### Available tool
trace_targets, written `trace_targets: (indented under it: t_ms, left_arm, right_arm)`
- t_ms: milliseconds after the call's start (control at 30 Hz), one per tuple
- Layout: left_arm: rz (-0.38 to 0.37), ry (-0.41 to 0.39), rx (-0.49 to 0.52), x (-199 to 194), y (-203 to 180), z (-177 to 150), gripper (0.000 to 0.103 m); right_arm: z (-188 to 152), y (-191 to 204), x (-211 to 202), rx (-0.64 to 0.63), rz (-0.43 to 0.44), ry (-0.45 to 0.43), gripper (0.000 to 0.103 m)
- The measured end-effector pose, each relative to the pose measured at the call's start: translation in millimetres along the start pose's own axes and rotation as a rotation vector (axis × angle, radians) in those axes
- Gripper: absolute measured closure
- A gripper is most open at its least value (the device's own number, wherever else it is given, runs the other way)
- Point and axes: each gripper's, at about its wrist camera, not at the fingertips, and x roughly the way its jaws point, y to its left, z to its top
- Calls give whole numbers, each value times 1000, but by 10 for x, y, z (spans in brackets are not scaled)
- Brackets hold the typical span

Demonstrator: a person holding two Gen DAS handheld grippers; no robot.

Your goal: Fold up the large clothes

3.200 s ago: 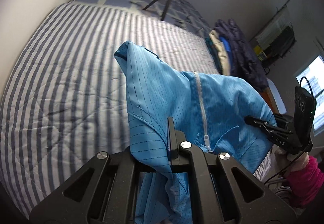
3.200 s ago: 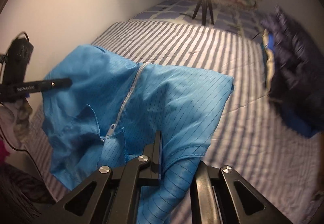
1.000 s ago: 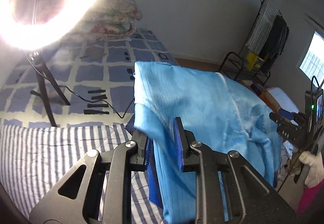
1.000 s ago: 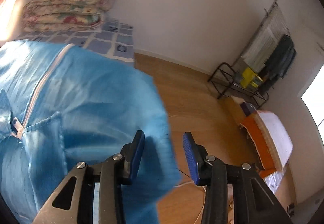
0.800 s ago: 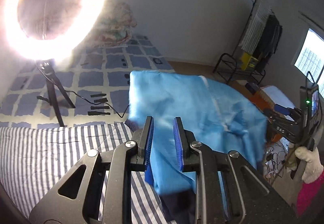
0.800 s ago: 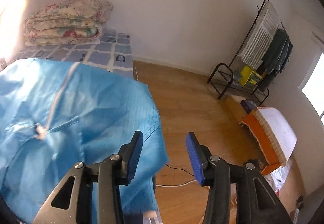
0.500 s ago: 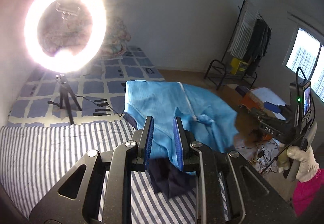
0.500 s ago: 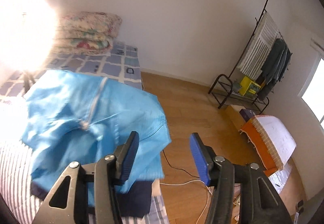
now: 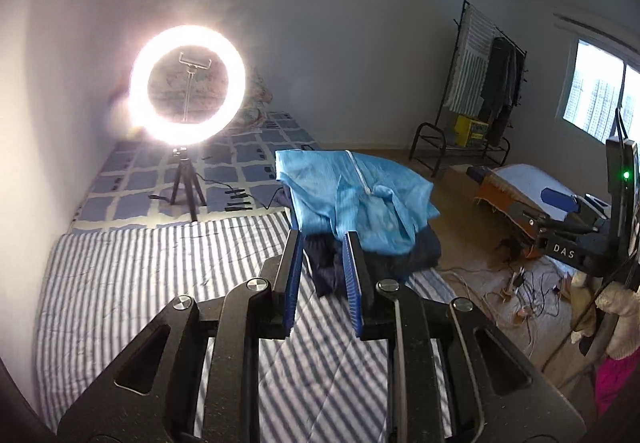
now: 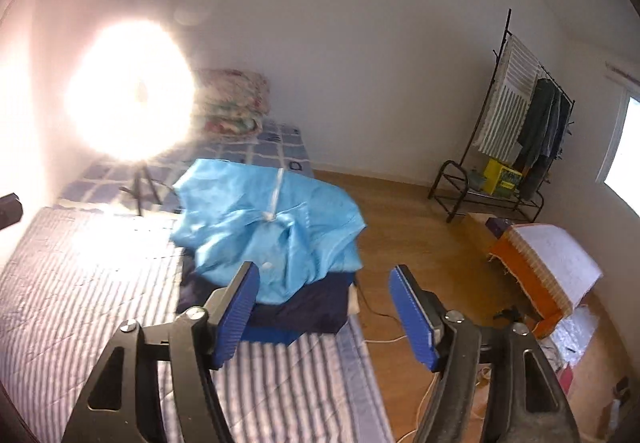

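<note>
- Light blue garment point(image 9: 356, 199) point(image 10: 272, 231): lies crumpled, zipper up, atop a stack of dark clothes point(image 9: 372, 259) point(image 10: 304, 307) at the bed's point(image 9: 140, 283) point(image 10: 80, 303) right edge, near the far end of the striped cover.
- Left tongs point(image 9: 322, 279): jaws parted with a narrow gap, nothing between them, above the striped cover, short of the stack.
- Right tongs point(image 10: 324, 313): jaws spread wide, empty, apart from the garment.
- Ring light point(image 9: 187, 85) on a tripod stands on the bed's far checked part.

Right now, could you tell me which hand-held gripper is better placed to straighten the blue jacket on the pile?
Probably the right hand-held gripper: open wide, beside the light blue zip jacket.
</note>
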Motion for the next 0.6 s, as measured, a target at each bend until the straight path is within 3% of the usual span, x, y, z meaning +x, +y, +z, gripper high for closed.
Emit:
trace_targets:
  t_ms: [67, 133, 233, 333, 500, 600]
  left_arm:
    - [9, -15, 10, -186, -18, -91, 63]
    - [7, -30, -5, -387, -22, -205, 60]
    - [7, -25, -12, -544, -51, -346, 59]
    - [32, -27, 17, -640, -108, -498, 46]
    - [55, -14, 50, -651, -167, -750, 42]
    - [64, -11, 54, -580, -154, -864, 35]
  right_arm:
    - [-127, 56, -184, 6, 19, -10, 30]
    - [-267, 132, -364, 7, 23, -22, 30]
    - [-451, 249, -543, -2, 22, -41, 20]
    - [-604, 338, -625, -7, 15, -65, 17]
    - [-828, 415, -567, 21, 19, -62, 13]
    - [-938, 461, -518, 33, 1, -60, 13]
